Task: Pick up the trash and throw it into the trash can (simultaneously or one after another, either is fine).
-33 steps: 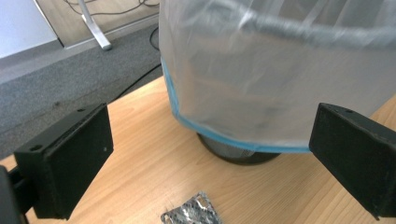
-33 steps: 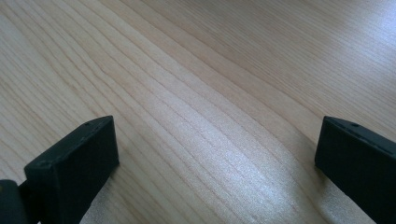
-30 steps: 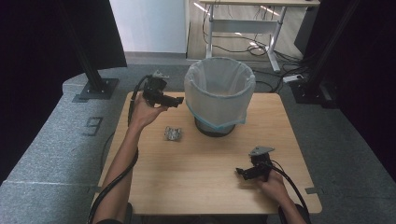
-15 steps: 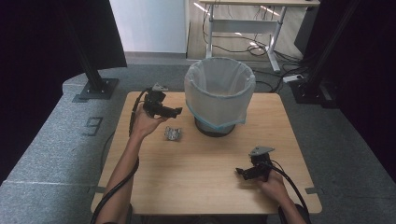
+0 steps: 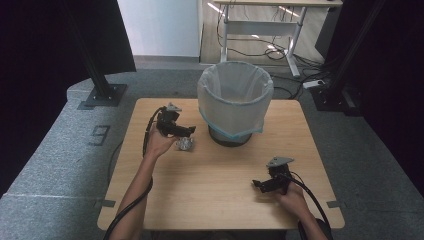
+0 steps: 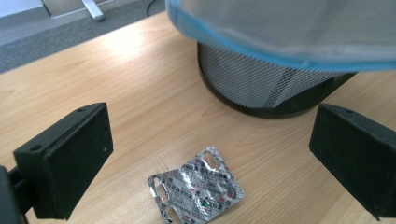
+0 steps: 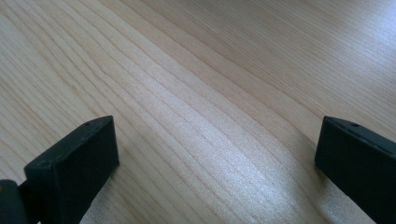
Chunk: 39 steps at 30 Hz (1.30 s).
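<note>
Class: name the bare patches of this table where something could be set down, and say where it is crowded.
Bare wood lies between the left gripper and right gripper, and along the table's near left edge. It is crowded at the far middle: the bin stands there, with the blister pack beside its base, under the left gripper.

The bin stands at the table's far edge, a little right of the middle, and blocks that stretch. The pill pack lies just left of the bin's base, with bare wood all round it and between the wide-open jaws of the left gripper. The near half of the table lies open, except near its near right corner, where the right gripper sits.
</note>
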Tool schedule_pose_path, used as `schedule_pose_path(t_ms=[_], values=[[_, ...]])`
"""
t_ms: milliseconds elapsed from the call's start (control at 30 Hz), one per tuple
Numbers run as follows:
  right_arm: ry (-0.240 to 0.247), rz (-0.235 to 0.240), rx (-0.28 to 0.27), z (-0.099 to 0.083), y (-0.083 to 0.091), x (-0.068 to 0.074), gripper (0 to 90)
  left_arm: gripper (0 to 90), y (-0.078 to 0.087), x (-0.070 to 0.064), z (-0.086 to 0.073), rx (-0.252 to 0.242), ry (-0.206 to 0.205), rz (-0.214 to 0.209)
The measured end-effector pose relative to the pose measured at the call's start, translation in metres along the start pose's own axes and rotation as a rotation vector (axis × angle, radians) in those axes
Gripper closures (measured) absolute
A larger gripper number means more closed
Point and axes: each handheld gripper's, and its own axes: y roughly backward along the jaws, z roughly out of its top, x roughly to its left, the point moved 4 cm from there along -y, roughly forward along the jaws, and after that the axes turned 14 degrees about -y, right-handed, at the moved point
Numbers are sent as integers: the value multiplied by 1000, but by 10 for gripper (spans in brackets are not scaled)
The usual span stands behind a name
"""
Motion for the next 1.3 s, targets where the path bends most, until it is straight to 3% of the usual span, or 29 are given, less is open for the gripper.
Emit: schedule_pose_path(t_ms=[200, 933, 1300], values=[[0, 0, 0, 0, 0, 0, 0, 0, -15, -2, -13, 34, 16, 7], [-1, 0, 0, 0, 0, 0, 0, 0, -50, -11, -46, 82, 57, 3], [-2, 0, -4, 0, 0, 0, 0, 0, -62, -13, -57, 126, 47, 18]])
